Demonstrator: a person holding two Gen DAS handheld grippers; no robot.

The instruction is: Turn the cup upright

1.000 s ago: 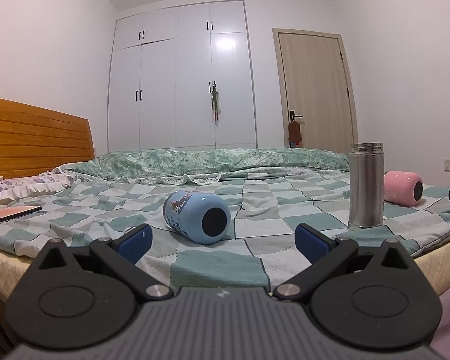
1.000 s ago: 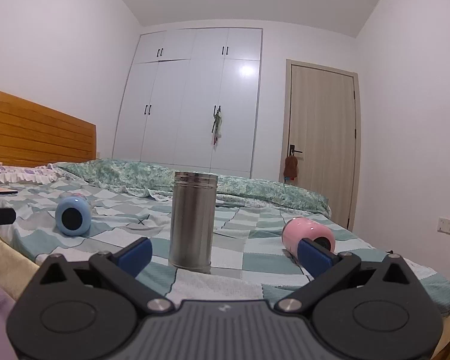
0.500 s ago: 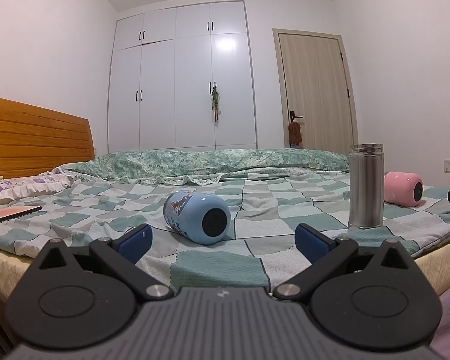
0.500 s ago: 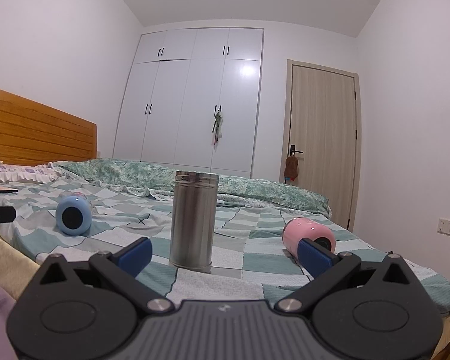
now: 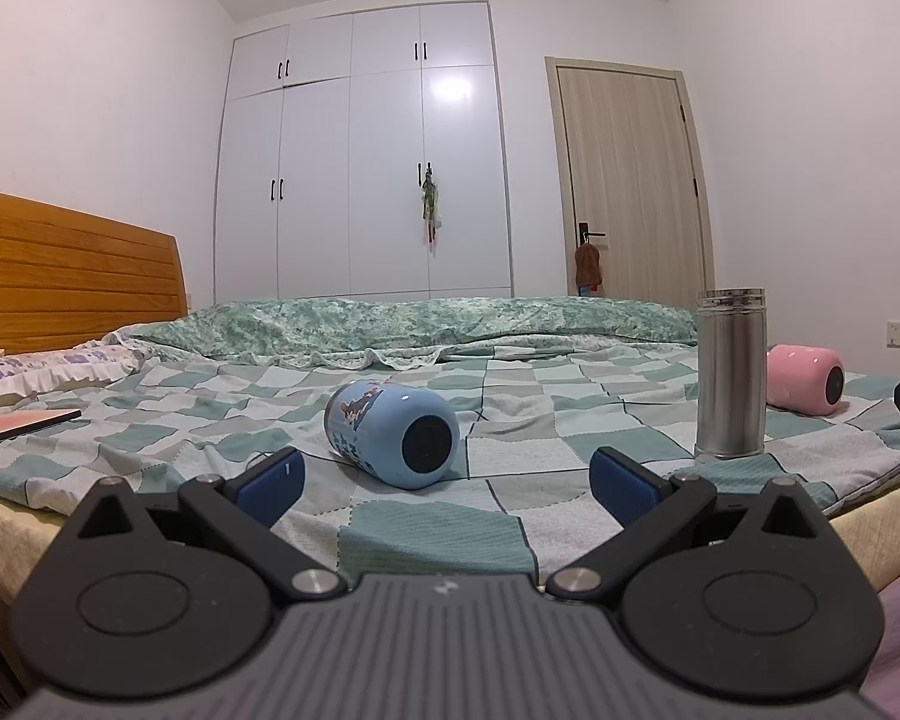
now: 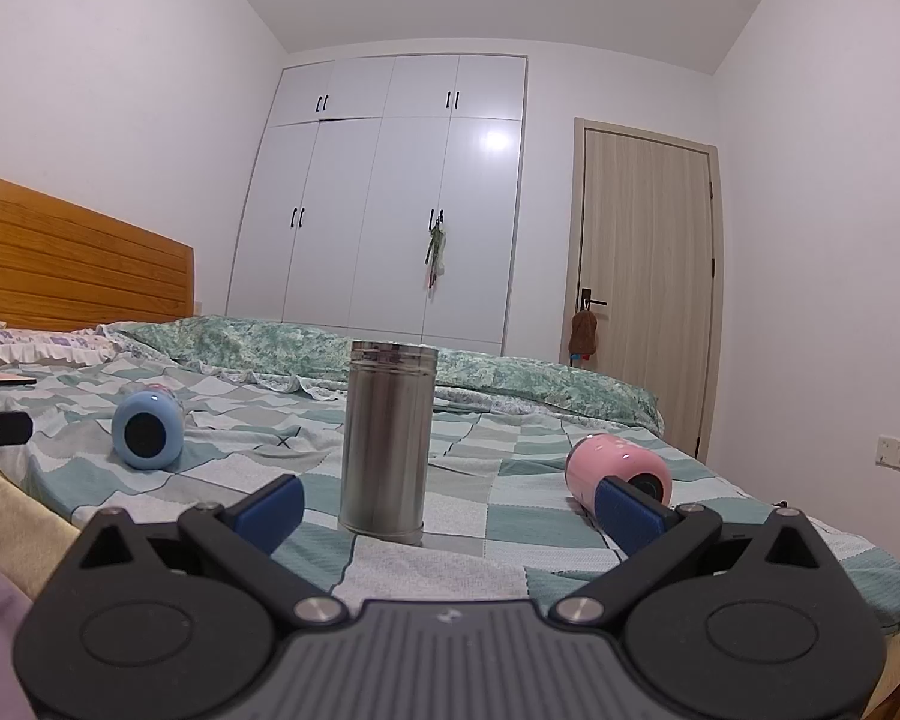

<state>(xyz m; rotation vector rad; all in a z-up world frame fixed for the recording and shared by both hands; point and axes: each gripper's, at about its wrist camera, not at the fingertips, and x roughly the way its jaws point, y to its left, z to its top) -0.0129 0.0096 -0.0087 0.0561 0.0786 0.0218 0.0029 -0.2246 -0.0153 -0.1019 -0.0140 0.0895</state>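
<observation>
cups: 2 on side, blue cup (image 5: 390, 432), pink cup (image 6: 615, 471) | steel flask (image 6: 387, 441): 1 upright | left tongs (image 5: 444, 480), right tongs (image 6: 450, 507): both released

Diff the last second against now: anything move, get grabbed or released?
Nothing visibly changed. Left gripper and right gripper stay open and empty, short of the bed. Blue cup and pink cup still lie on their sides; steel cup still stands upright between them.
</observation>
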